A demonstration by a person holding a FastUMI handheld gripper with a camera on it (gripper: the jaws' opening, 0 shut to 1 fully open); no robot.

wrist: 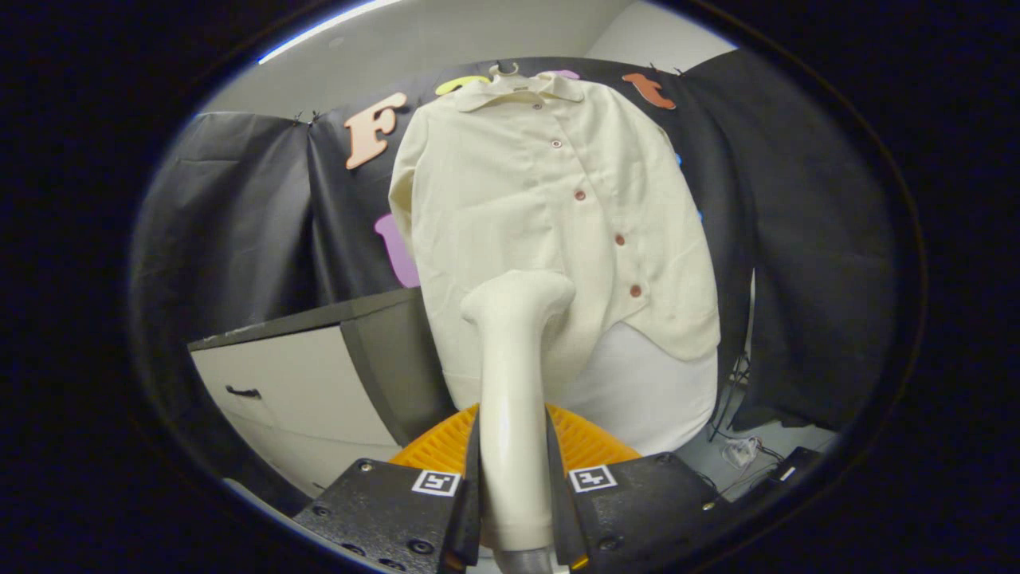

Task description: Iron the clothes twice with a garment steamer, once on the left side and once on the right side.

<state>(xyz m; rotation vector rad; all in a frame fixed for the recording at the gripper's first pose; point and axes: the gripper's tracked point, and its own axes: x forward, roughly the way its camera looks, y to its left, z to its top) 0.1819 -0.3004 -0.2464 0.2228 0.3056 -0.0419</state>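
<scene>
The shirt (550, 215) is cream all over, plain, with 5 reddish-brown buttons (620, 239) down its front. The garment steamer (514, 375) is a close match, a glossy cream, with what may be a grey end low between the fingers of the hand-held gripper (514, 510) clamped on its handle. Behind it sits an orange ribbed part (590, 438). The cabinet (295, 391) is white with a dark grey top and a black handle.
</scene>
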